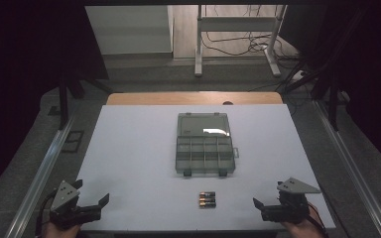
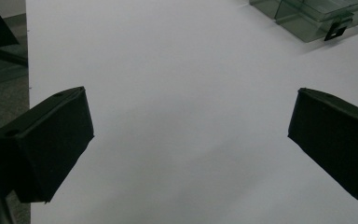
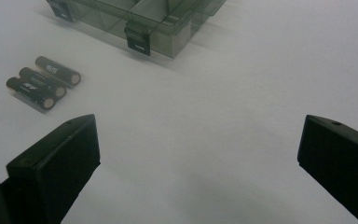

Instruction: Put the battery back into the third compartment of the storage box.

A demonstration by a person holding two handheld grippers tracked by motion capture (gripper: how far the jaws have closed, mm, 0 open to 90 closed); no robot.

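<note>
the batteries [image 1: 207,199] lay in a tight row of three on the white table [image 1: 129,163], side by side and touching, near the front edge and about midway between our two hands. in the right gripper view they [image 3: 43,82] showed as slim dark cylinders with pale lettering along their sides, a copper-coloured band at one end and a small metal cap there; all three pointed the same way. in the high view that copper band sat at their right ends.

just behind them stood the organiser box [image 1: 206,144], of smoky clear plastic, its lid thrown open toward the far side of the table. the tray part nearest the batteries was split into small compartments in two rows, and two dark latches hung on its front wall. the batteries were near that wall but apart from it.

our left gripper [image 1: 90,199] rested at the front left corner of the table, its jaws spread wide with nothing but bare table between them; in the left gripper view a corner of the box [image 2: 317,16] showed far off. our right gripper [image 1: 256,203] sat at the front right, likewise released and empty, its jaws wide apart and aimed toward the batteries, well apart from them.
</note>
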